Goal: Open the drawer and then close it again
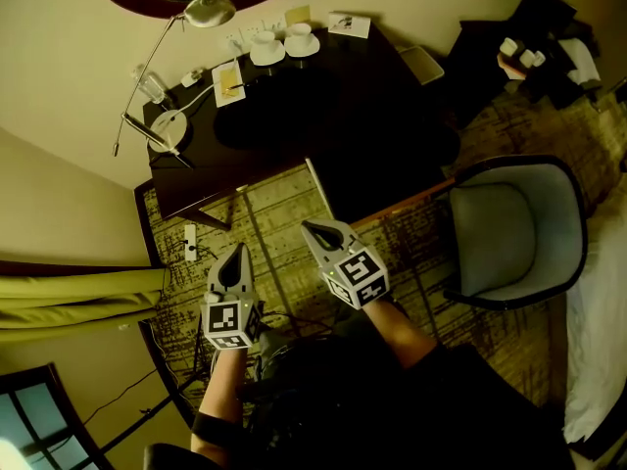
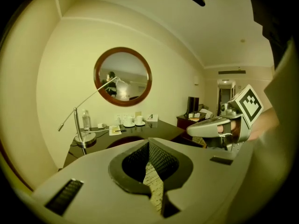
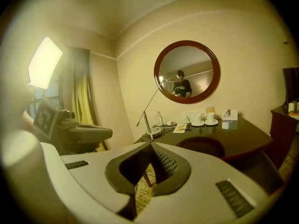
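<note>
Now both shut, empty: L gripper (image 1: 236, 250) & R gripper (image 1: 307, 226) side by side. Open carpet (image 1: 274, 218) ahead, up to desk (image 1: 372, 96) edge. Drawer can't be made out. Chair (image 1: 509, 228) right of R.

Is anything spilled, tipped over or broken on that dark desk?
Nothing stands out. On the desk, the two cups sit upright on their saucers, the water bottle stands straight, and the lamp stands on its base. No spill or damage shows.
</note>
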